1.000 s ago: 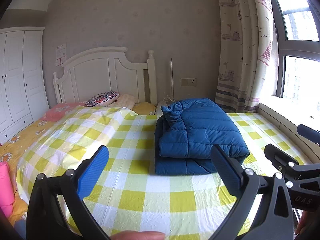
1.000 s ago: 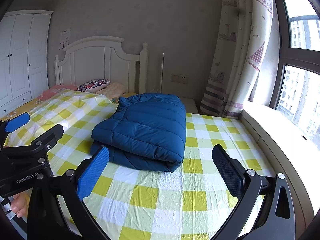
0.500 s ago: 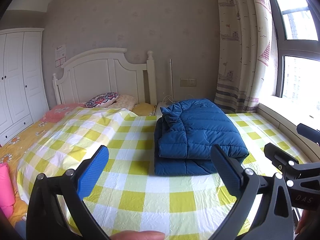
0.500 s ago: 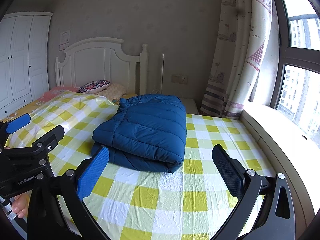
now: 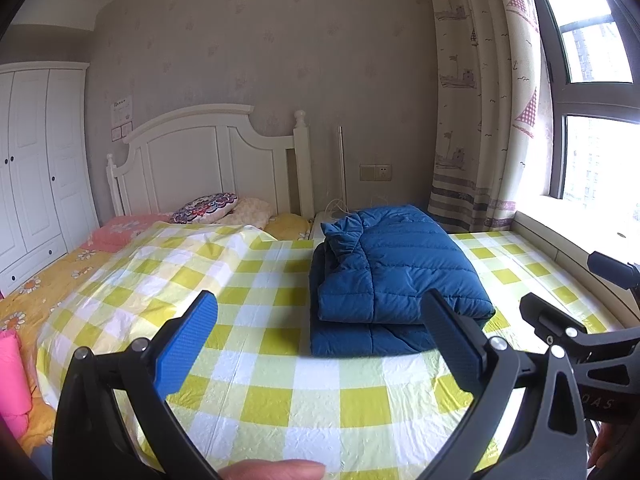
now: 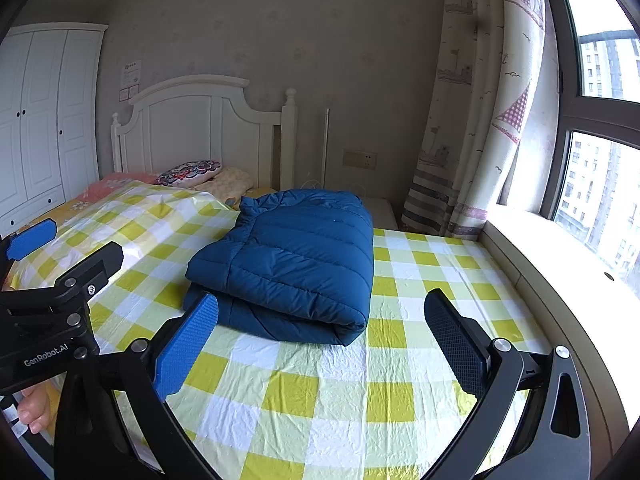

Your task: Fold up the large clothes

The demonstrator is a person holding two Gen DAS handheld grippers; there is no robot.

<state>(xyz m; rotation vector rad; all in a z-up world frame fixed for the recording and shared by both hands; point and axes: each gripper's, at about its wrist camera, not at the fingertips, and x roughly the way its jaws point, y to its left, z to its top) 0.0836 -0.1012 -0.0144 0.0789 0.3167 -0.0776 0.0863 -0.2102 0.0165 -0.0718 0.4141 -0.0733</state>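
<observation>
a: two grippers, both of mine, and neither has anything in it. my left gripper (image 5: pixel 318 336) has its jaws spread wide, blue pad (image 5: pixel 186 346) on one side and black pad (image 5: pixel 452 344) on the other. my right gripper (image 6: pixel 320 340) is spread the same way, nothing between its fingers.

b: so where's the garment?

a: the blue puffer jacket (image 6: pixel 292 264) lies ahead of both, apart from the fingertips, on the yellow checked sheet (image 6: pixel 320 408). it's folded into a thick rectangle, one layer stacked on another.

b: why hang back from it?

a: i'd judge the fold is finished, so open jaws held clear won't snag the padded layers.

b: is the stack tidy?

a: mostly. the collar end looks ruffled toward the headboard (image 5: pixel 208 160), though the fisheye bends it, so i can't be sure. padding like this may spring open.
</observation>
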